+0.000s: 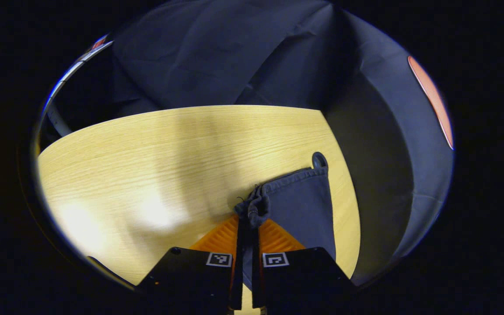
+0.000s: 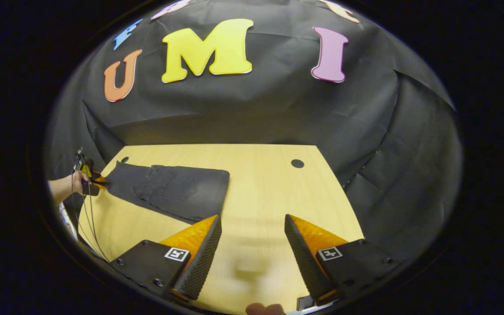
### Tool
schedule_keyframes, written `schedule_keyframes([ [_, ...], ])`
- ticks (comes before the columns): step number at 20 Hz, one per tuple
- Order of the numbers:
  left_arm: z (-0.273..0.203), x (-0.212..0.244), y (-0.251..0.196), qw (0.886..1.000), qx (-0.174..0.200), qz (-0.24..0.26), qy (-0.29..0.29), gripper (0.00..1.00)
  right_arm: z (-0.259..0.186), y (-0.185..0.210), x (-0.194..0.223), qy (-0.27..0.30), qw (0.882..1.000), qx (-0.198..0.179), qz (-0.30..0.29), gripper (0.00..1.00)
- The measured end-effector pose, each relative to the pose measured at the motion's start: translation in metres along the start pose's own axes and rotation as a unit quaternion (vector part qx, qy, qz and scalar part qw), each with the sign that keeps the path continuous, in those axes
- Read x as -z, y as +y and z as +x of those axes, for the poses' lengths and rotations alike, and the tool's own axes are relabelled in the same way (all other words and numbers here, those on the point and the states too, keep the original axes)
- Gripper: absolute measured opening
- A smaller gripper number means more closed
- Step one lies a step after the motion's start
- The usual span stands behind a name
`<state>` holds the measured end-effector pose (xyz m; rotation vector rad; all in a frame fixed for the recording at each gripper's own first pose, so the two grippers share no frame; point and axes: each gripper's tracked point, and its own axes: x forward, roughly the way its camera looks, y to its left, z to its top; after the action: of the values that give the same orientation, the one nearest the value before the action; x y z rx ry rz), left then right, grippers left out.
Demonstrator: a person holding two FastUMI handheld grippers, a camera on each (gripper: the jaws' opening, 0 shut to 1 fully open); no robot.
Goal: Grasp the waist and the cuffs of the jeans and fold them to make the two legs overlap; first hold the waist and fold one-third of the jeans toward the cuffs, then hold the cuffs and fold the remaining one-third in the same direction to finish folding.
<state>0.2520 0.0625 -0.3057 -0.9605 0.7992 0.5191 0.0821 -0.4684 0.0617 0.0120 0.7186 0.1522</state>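
Setting: pale wood-grain tabletop [image 2: 252, 183], black cloth booth wall behind.

Right claw [image 2: 252, 245]: fingers wide apart, holding nothing, hovering over bare wood.

Left claw [image 1: 248, 227]: fingers together, clamped on bunched edge of jeans [image 1: 298, 205]. Far off in right gripper view, hand [image 2: 75, 181] holds it at jeans' left end.

Jeans: dark denim, flat on tabletop left half, back pocket up. Legs appear overlapped; thirds folding judged still ahead.

Round hole [image 2: 297, 163] in tabletop, far right.

Writing: square coded markers on claws, nothing legible.
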Motion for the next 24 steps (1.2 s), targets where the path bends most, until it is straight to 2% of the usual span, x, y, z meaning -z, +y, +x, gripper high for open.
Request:
schedule_keyframes([
  [2, -0.012, 0.000, -0.011, 1.000, 0.025, 0.005, -0.008, 0.09, -0.006, -0.004, -0.006, -0.014, 1.000, 0.007, -0.001, 0.91],
  [6, -0.034, -0.004, -0.048, 0.995, 0.078, 0.055, -0.029, 0.08, -0.025, 0.003, -0.004, -0.025, 1.000, 0.000, 0.005, 0.92],
  [9, -0.067, 0.003, -0.079, 0.986, 0.118, 0.106, -0.046, 0.07, -0.044, 0.006, -0.008, -0.044, 0.999, 0.007, 0.004, 0.99],
  [10, -0.079, 0.006, -0.094, 0.981, 0.133, 0.130, -0.052, 0.07, -0.052, 0.006, -0.007, -0.049, 0.999, 0.008, 0.003, 0.94],
  [13, -0.104, 0.047, -0.149, 0.957, 0.189, 0.209, -0.064, 0.07, -0.072, 0.002, -0.002, -0.061, 0.998, 0.018, 0.000, 0.94],
  [17, -0.153, 0.117, -0.207, 0.914, 0.272, 0.293, -0.070, 0.08, -0.100, -0.011, 0.006, -0.070, 0.997, 0.040, -0.002, 0.94],
  [20, -0.177, 0.176, -0.229, 0.888, 0.312, 0.332, -0.063, 0.07, -0.113, -0.025, 0.013, -0.074, 0.995, 0.059, 0.003, 0.96],
  [22, -0.185, 0.220, -0.237, 0.870, 0.331, 0.361, -0.054, 0.07, -0.122, -0.034, 0.022, -0.071, 0.995, 0.073, 0.006, 0.94],
  [24, -0.193, 0.261, -0.239, 0.847, 0.347, 0.399, -0.050, 0.07, -0.125, -0.044, 0.031, -0.062, 0.994, 0.087, 0.008, 0.94],
])
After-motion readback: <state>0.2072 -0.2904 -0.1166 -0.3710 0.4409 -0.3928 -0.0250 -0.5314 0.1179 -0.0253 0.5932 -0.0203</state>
